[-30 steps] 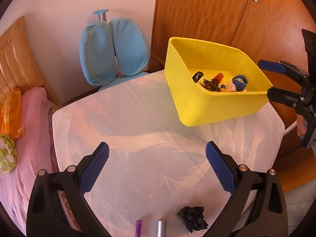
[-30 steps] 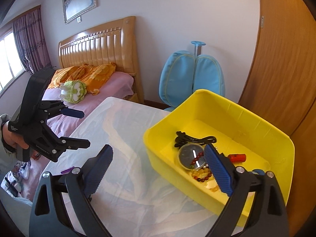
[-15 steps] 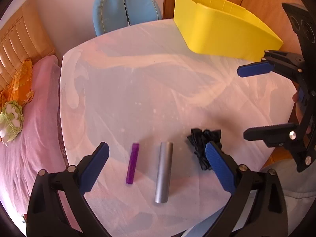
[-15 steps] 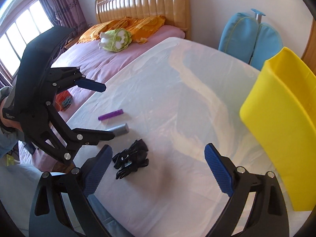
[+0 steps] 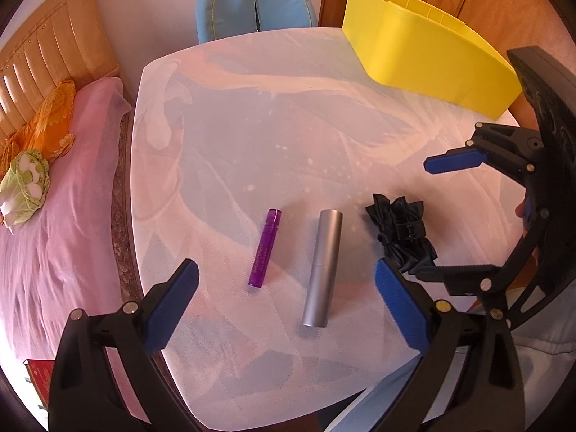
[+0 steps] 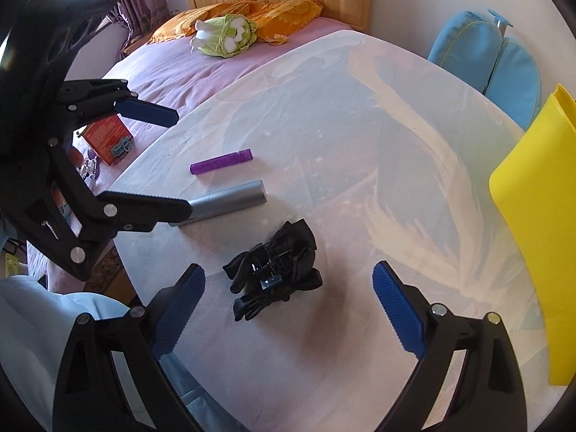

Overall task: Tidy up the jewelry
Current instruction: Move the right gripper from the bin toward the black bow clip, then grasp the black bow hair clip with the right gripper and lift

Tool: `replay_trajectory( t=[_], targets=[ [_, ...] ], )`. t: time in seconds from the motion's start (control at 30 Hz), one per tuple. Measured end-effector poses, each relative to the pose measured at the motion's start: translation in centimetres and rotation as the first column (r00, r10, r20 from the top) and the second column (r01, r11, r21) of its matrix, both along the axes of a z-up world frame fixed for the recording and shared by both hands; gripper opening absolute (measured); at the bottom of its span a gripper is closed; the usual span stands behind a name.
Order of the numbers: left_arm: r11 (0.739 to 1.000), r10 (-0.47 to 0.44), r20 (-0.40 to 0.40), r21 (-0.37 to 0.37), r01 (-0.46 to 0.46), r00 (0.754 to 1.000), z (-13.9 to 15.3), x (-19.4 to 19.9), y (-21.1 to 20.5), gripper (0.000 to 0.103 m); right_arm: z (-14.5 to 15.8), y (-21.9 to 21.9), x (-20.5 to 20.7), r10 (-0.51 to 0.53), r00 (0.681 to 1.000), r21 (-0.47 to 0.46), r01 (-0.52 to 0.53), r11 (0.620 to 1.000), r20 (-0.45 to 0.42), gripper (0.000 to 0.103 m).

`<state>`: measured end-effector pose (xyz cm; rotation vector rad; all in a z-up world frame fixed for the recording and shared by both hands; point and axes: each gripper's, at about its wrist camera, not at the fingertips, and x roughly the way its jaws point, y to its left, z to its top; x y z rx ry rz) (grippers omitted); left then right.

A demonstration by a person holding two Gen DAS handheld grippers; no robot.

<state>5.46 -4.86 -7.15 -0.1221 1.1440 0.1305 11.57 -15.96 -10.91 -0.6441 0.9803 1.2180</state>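
Looking along the left tool (image 5: 286,304), its jaws stand wide above the worktop (image 5: 252,126), over a purple tube (image 5: 265,247) and a silver tube (image 5: 323,267) lying side by side; a black hair clip (image 5: 399,232) lies just right, the yellow bin (image 5: 424,50) far back.

From the right tool (image 6: 288,306), also wide and empty, the black hair clip (image 6: 275,270) lies between its fingers, the silver tube (image 6: 226,199) and purple tube (image 6: 221,162) beyond.

Both wrist views looked steeply down, close above the table (image 5: 252,115) near edge, from opposite sides; both showed the silver tube (image 5: 323,267) (image 6: 230,198).
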Motion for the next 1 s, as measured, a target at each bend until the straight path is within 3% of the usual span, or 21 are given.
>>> replay_trajectory(
  t=[0.13, 0.23, 0.43, 0.67, 0.87, 1.0],
  targets=[
    [1.0, -0.005, -0.004, -0.003, 0.005, 1.0, -0.1, -0.1, 0.1, 0.096, -1.2, 0.6, -0.7, 0.017, 1.0, -0.02, -0.017, 1.0, 0.024, 0.094],
    [1.0, -0.008, -0.01, -0.004, 0.008, 1.0, -0.1, -0.1, 0.4, 0.096, -1.5, 0.7, -0.9, 0.025, 0.999, -0.032, -0.024, 0.999, 0.028, 0.047],
    [1.0, -0.02, -0.005, -0.01, 0.02, 1.0, 0.0, 0.1, 0.7, 0.096, -0.8, 0.3, -0.2, 0.004, 1.0, -0.004, -0.004, 1.0, -0.017, 0.045],
    [0.998, -0.064, 0.015, -0.01, 0.064, 0.998, 0.6, 1.9, 0.2, 0.096, 0.9, -0.9, 0.7, -0.047, 0.999, 0.039, 0.047, 0.998, -0.002, 0.045],
    [0.986, -0.165, 0.021, -0.003, 0.165, 0.986, 1.2, 4.3, -2.1, 0.096, 2.0, -3.4, 2.2, -0.11, 0.994, 0.057, 0.109, 0.992, 0.016, 0.045],
    [0.966, -0.26, 0.017, 0.017, 0.26, 0.965, 1.7, 5.8, -4.5, 0.096, 2.9, -5.5, 3.0, -0.133, 0.991, 0.07, 0.131, 0.989, 0.021, 0.045]
  ],
)
